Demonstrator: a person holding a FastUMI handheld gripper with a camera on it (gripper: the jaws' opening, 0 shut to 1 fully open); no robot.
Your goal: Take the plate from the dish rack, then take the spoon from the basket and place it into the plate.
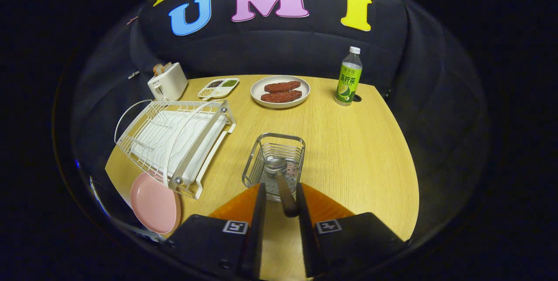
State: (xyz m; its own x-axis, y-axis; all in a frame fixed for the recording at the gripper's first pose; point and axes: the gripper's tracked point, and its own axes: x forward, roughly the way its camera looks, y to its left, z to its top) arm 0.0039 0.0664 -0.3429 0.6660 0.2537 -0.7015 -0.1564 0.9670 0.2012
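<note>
A metal spoon (279, 176) stands in the wire basket (257, 159) with its bowl down inside and its handle leaning back toward me. My gripper (280, 187) sits at the basket's near rim, and its fingers (259, 198) are drawn close together around the handle, which runs between them. A pink plate (154, 204) lies flat on the table at the near end of the white dish rack (174, 137), to the left of my fingers. The rack's slots hold no dishes.
Beyond the basket is a white plate with two brown pieces of food (280, 91). A green-labelled bottle (348, 78) stands at the far right. A white toaster (168, 81) and a divided tray (219, 87) are at the far left. The wooden table (362, 159) is bare to the right.
</note>
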